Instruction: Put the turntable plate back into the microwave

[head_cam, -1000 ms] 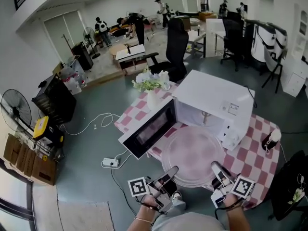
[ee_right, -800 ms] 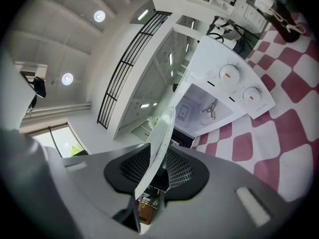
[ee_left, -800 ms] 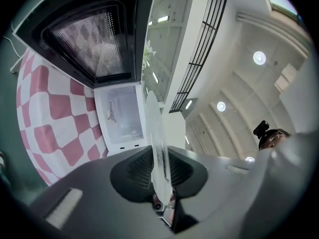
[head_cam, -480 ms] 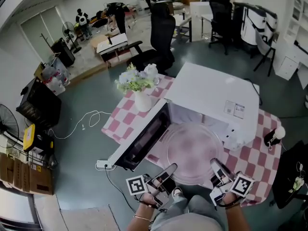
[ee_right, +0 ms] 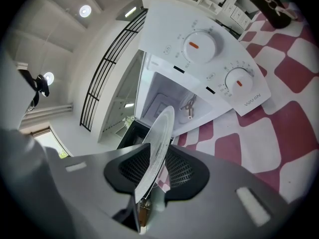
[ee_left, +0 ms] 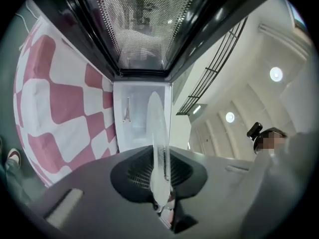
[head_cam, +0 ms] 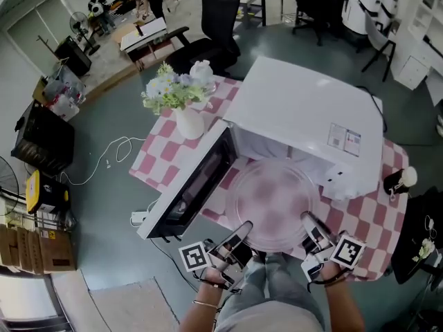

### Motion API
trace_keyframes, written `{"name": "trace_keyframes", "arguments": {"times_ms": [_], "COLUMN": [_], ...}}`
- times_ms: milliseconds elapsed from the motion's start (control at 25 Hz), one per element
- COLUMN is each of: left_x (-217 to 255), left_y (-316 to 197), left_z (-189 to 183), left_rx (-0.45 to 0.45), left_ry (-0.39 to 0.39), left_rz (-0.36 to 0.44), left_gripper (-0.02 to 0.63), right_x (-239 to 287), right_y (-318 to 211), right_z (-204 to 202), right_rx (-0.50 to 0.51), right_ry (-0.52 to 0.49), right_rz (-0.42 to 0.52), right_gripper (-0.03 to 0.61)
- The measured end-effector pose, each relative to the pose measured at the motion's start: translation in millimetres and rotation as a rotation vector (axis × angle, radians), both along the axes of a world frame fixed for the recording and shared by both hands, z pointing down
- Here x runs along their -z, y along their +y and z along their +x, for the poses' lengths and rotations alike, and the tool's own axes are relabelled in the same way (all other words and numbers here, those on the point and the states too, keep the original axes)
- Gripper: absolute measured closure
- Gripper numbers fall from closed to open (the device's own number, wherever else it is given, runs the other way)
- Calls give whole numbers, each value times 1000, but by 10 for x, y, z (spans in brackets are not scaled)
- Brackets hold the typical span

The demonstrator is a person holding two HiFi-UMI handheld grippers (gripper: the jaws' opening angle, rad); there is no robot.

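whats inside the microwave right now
The microwave cavity shows white walls and a small turntable support on its floor. The glass plate, clamped by the left hand-held gripper and right hand-held gripper, sits at the opening and covers part of the floor.

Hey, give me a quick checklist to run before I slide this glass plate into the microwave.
1. Grip of the left tool on the plate rim: ok.
2. Grip of the right tool on the rim: ok.
3. The microwave door swung wide open: ok.
4. The cavity free of clutter: ok, only the centre hub shows.
5. Plate centred over that hub: cannot tell.
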State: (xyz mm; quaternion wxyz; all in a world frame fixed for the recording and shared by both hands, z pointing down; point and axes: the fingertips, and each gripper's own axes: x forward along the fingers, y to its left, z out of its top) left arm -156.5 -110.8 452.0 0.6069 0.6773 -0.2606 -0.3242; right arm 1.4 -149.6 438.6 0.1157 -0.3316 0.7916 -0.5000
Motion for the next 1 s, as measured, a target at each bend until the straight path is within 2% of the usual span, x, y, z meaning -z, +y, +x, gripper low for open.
{"name": "trace_keyframes", "arguments": {"times_ms": [520, 680, 1000], "left_x": [-551, -593, -564], "left_y": [-317, -380, -435], "left_z": [-23, 18, 36], "left_rx": [10, 5, 6], "left_ry": [56, 64, 72], "left_rz": [-38, -39, -25], "left_gripper": [580, 580, 579], "right_x": [-507, -596, -555], "right_y": [-358, -403, -461], "right_z": [-35, 25, 20], "right_rx": [-50, -71, -55], "right_ry": [34, 34, 44], "right_rz": [-36, -68, -46], "right_gripper": [476, 476, 474]}}
